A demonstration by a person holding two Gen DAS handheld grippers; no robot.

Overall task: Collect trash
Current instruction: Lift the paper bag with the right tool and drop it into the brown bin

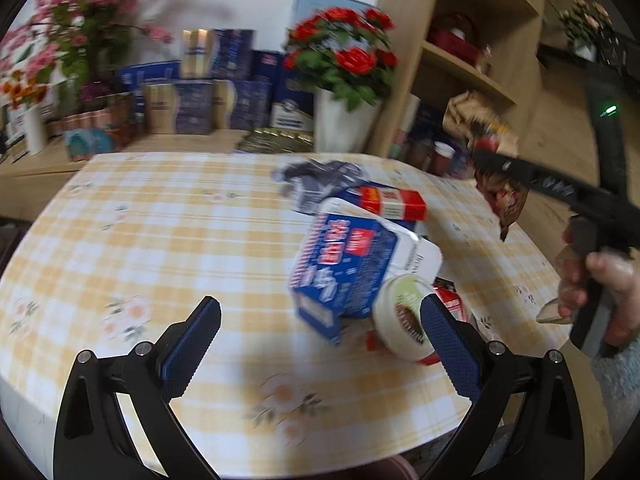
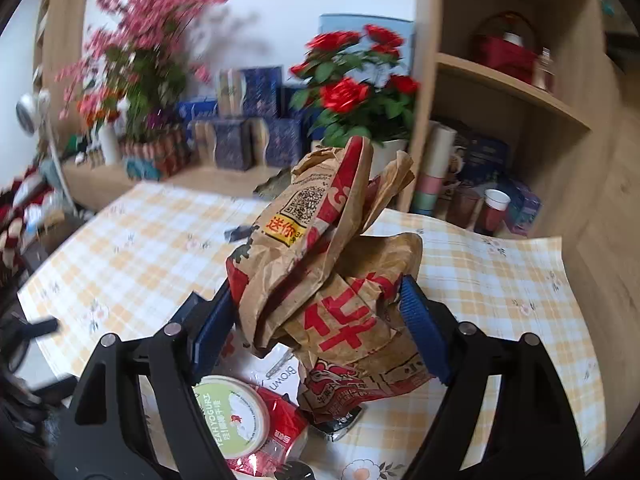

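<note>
the right tongs (image 2: pixel 316 320) pinch the paper bag (image 2: pixel 332 272) up off the table (image 1: pixel 160 220), while the left tongs (image 1: pixel 320 332), spread wide, sit nearest the yogurt cup (image 1: pixel 400 320) lying just ahead-right.

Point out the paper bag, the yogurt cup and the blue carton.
paper bag (image 2: pixel 328 280): right wrist view, crumpled middle, between the fingers.
yogurt cup (image 2: pixel 230 414): right wrist view, green-and-white lid.
blue carton (image 1: pixel 340 268): left wrist view, printed top face.

The crumpled paper bag (image 2: pixel 320 276) hides the table (image 2: pixel 140 248) behind it; background flowers (image 2: pixel 152 40) are blurred.
</note>
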